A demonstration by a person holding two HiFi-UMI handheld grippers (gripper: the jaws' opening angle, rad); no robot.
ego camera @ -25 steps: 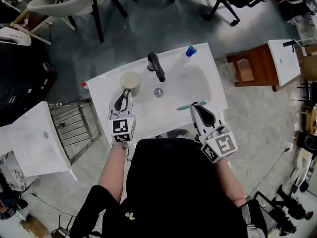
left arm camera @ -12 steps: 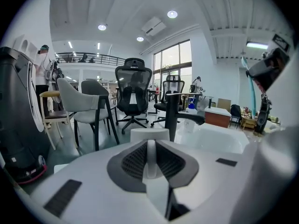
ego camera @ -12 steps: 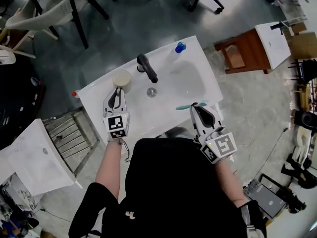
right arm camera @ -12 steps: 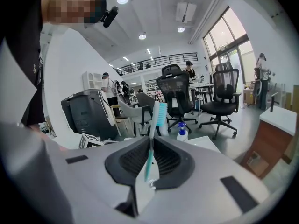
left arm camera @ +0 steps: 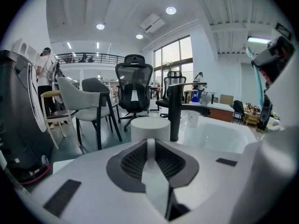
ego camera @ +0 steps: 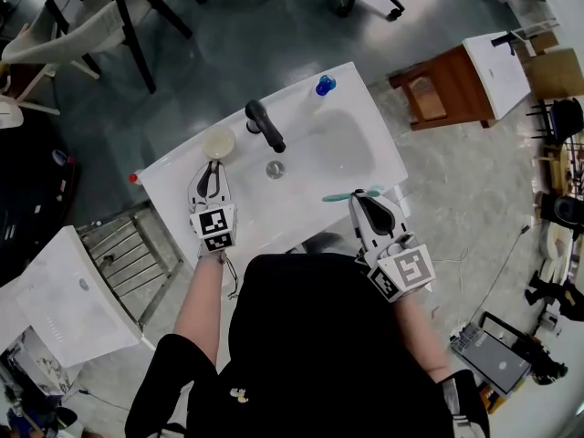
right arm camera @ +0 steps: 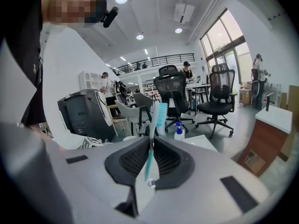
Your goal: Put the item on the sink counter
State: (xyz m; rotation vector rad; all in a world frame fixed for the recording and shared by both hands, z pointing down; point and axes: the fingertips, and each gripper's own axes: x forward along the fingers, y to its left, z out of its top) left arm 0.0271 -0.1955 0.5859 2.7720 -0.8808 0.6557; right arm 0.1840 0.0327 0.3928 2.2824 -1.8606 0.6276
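Half the toothbrush [ego camera: 342,196] under right tool [ego camera: 366,197]

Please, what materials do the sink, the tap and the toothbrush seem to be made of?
The sink looks like glazed white ceramic: smooth, evenly white, slightly glossy. Cast resin is also possible. The tap seems to be metal with a matte black coating: dark, with no bright reflections. The toothbrush looks like plastic, teal and white: a thin, evenly coloured handle and short teal bristles.

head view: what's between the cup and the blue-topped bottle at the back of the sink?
The black faucet stands between the cup and the blue-topped bottle. The head view shows this plainly.
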